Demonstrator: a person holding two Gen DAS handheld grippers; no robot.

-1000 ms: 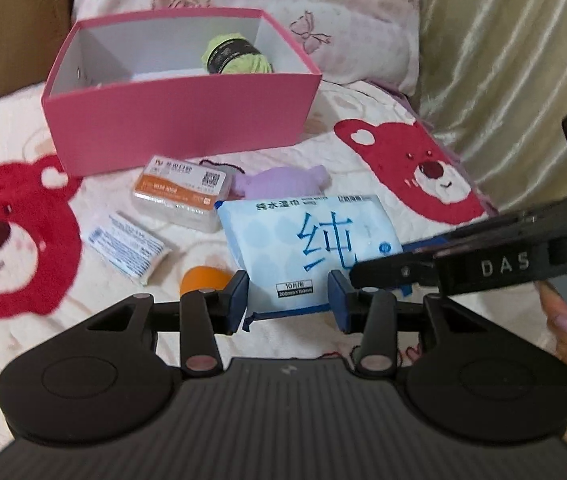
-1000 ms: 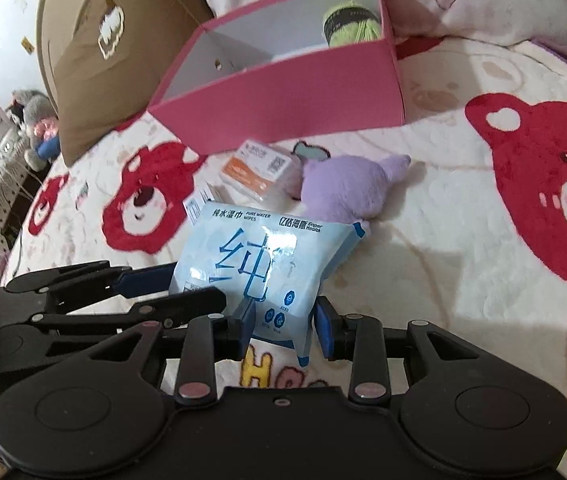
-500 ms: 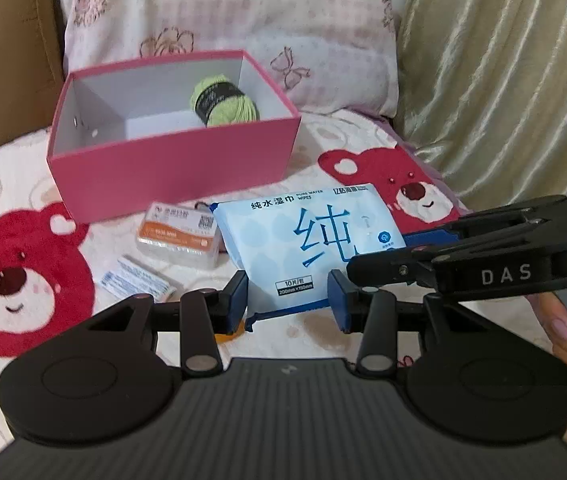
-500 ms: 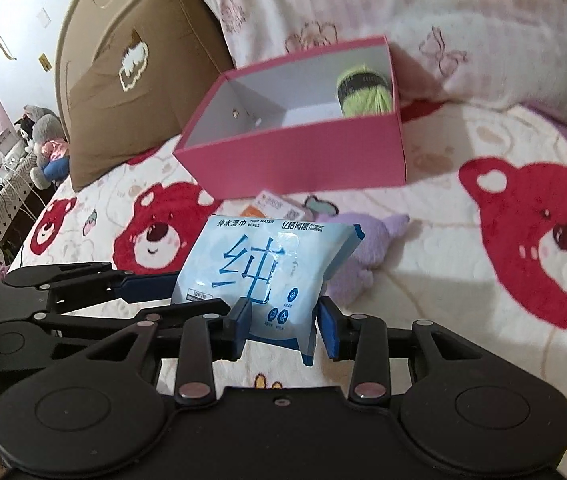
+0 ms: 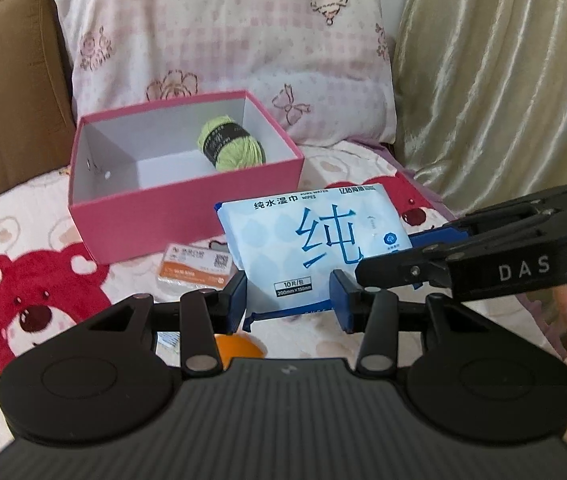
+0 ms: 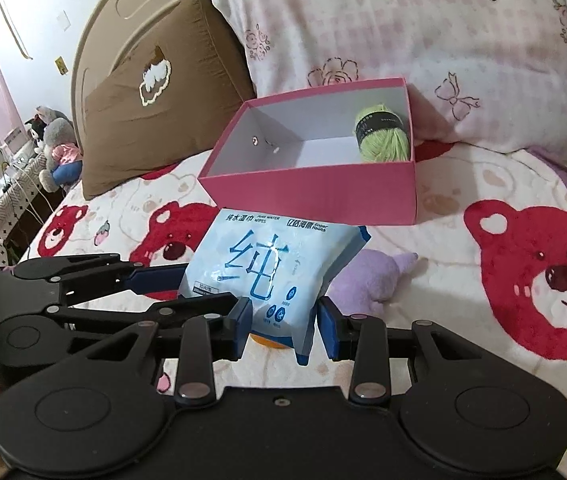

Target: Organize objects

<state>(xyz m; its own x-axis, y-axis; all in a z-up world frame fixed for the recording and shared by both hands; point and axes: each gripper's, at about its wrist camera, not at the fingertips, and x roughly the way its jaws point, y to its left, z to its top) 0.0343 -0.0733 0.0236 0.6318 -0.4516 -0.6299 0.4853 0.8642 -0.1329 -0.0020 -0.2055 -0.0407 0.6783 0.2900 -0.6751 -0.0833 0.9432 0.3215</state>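
Observation:
A light-blue wet wipes pack (image 5: 315, 236) hangs above the bed, held at two ends. My left gripper (image 5: 291, 300) is shut on its near edge, and my right gripper (image 5: 407, 252) comes in from the right and pinches its right end. In the right wrist view the right gripper (image 6: 285, 324) clamps the wipes pack (image 6: 259, 264) at its lower corner, and the left gripper (image 6: 179, 288) grips it from the left. Behind stands an open pink box (image 5: 187, 216) (image 6: 315, 196) with a green yarn ball (image 5: 229, 142) (image 6: 381, 138) in its back right corner.
On the bear-print blanket lie a purple plush (image 6: 367, 280), an orange-and-white card box (image 5: 195, 266) and an orange object (image 5: 239, 346) under the pack. A pink floral pillow (image 5: 223, 40) and a brown cushion (image 6: 155, 92) back the box. A curtain (image 5: 503, 80) hangs at right.
Both grippers have risen together with the wipes pack, lifting it off the blanket. The box and pillow now sit lower in both views.

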